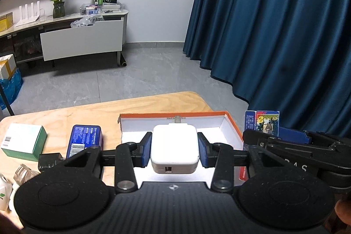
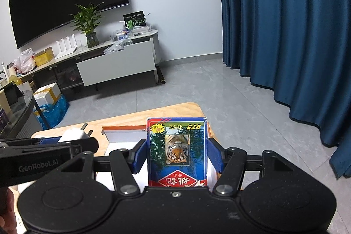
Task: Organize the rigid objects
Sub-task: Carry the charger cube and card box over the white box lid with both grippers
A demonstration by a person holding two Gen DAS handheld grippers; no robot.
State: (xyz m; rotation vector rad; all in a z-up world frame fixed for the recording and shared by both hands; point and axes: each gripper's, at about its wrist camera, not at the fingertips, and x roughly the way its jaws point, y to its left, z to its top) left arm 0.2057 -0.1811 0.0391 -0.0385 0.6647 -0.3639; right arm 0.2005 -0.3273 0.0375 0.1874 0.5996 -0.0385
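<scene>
The left tongs (image 1: 174, 149) are clamped on a white power adapter (image 1: 174, 146), one blue pad against each of its side faces. The adapter is held above the white interior of an open, orange-rimmed cardboard box (image 1: 230, 122), its plug end pointing to the far side.

The right tongs (image 2: 176, 154) hold a card box with a tiger picture (image 2: 177, 150), the blue pads on its left and right edges. The card box is upright, printed face toward the camera, the print upside down. It sits over the right portion of the orange-rimmed box. In the left wrist view the same card box shows at the right, just beyond the box's right wall.

The orange-rimmed box rests on a light wooden desk (image 1: 92, 111). Left of it on the desk lie a blue rectangular pack (image 1: 84, 144) and, farther left, a white-and-green carton (image 1: 24, 142). Small clear and white bottles (image 1: 13, 181) stand at the near left edge.
</scene>
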